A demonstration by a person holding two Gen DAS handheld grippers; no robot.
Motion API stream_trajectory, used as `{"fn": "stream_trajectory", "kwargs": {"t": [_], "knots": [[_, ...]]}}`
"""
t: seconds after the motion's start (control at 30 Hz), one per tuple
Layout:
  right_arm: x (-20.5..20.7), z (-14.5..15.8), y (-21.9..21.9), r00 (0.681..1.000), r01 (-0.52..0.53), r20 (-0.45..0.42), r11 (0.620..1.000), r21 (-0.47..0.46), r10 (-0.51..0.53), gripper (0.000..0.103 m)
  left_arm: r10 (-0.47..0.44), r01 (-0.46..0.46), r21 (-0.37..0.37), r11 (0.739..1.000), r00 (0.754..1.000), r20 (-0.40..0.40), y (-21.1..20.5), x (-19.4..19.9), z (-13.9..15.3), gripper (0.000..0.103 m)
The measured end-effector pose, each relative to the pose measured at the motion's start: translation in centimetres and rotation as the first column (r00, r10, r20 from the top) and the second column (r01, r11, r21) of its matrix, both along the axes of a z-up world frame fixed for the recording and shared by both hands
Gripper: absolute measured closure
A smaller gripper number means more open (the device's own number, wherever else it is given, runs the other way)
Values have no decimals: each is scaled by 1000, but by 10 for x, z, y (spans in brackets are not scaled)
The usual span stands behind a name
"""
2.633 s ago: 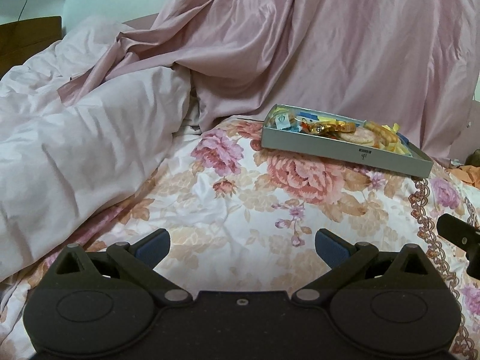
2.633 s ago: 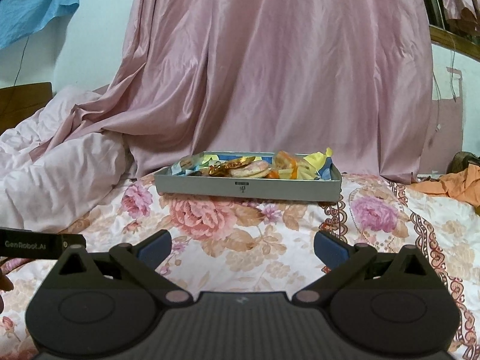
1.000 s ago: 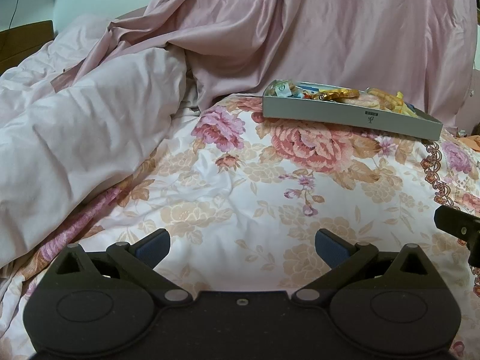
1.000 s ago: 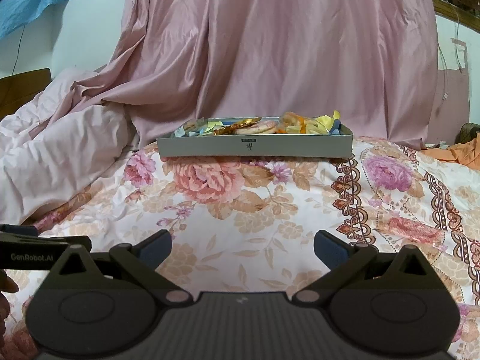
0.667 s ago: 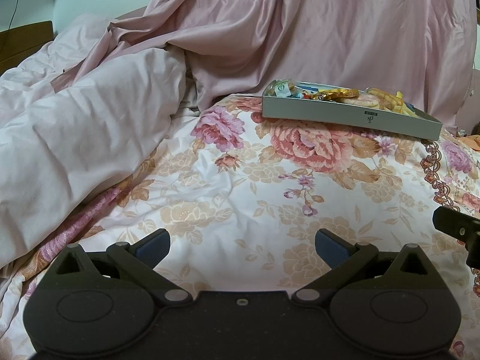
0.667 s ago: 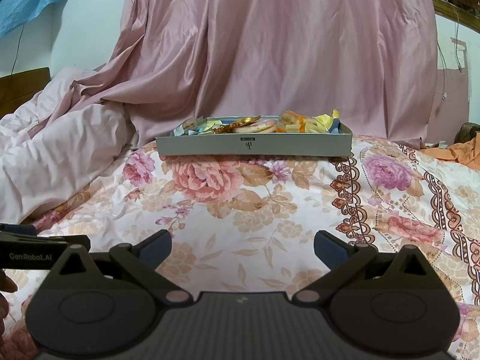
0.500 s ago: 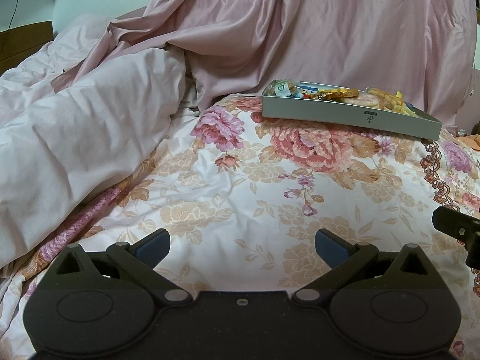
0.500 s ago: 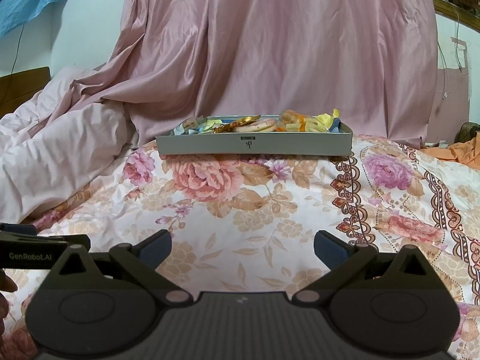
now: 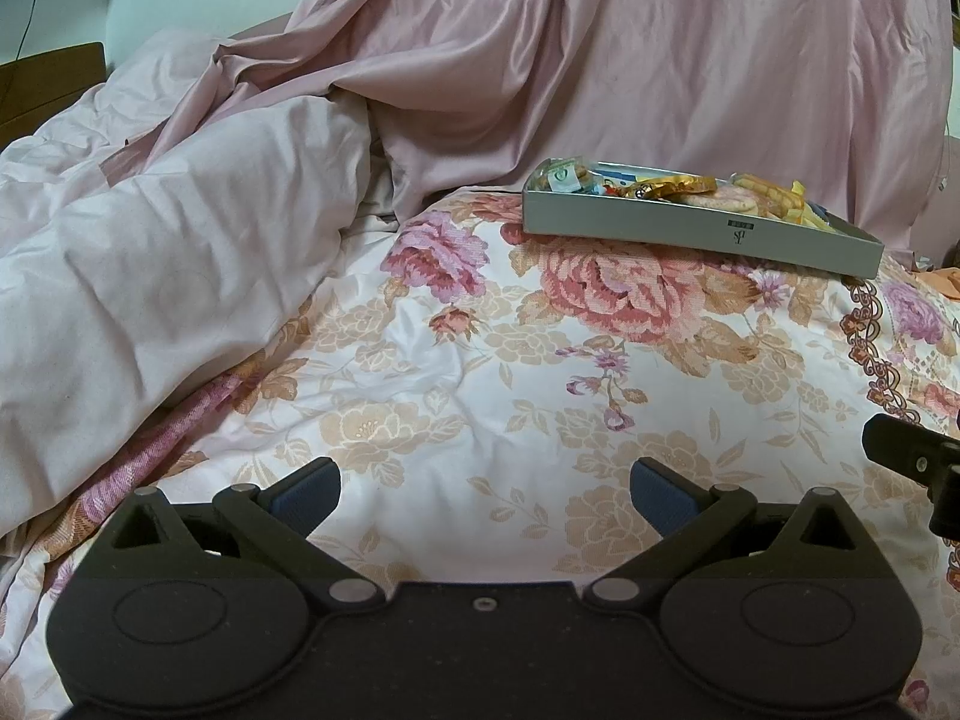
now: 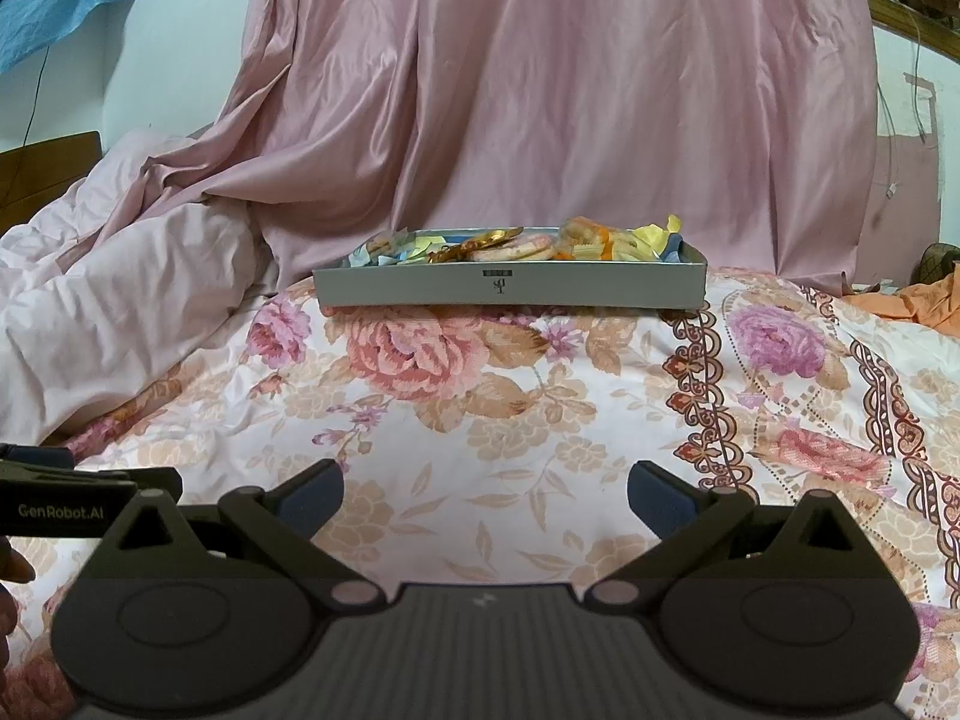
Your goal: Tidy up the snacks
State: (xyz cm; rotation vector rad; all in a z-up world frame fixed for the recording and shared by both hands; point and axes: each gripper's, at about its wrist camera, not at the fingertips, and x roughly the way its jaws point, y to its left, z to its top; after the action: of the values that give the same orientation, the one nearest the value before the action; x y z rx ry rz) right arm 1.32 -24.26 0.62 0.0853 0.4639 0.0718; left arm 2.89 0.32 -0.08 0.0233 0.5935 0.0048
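A flowered bedspread (image 10: 540, 420) fills my view. The grey tray (image 10: 510, 288) rests flat against the pink drape (image 10: 540, 90), snacks (image 10: 510, 246) heaped inside. My left gripper (image 9: 485, 489) and right gripper (image 10: 485, 489) hang well short of the tray, fingers wide and empty.

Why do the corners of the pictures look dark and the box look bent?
In both wrist views the fisheye lens darkens the corners. In the left wrist view the grey snack box slopes down to the right; in the right wrist view its long edge bows slightly. Both views are sharp, and the pink curtain shows soft sheen, no harsh glare.
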Motion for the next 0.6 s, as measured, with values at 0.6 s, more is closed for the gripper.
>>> {"fn": "stream_trajectory", "kwargs": {"t": [0.6], "knots": [[0, -1, 0, 1000, -1, -4, 1000, 0, 1, 0, 0, 0, 0, 1000, 1000, -1, 0, 0, 0, 1]]}}
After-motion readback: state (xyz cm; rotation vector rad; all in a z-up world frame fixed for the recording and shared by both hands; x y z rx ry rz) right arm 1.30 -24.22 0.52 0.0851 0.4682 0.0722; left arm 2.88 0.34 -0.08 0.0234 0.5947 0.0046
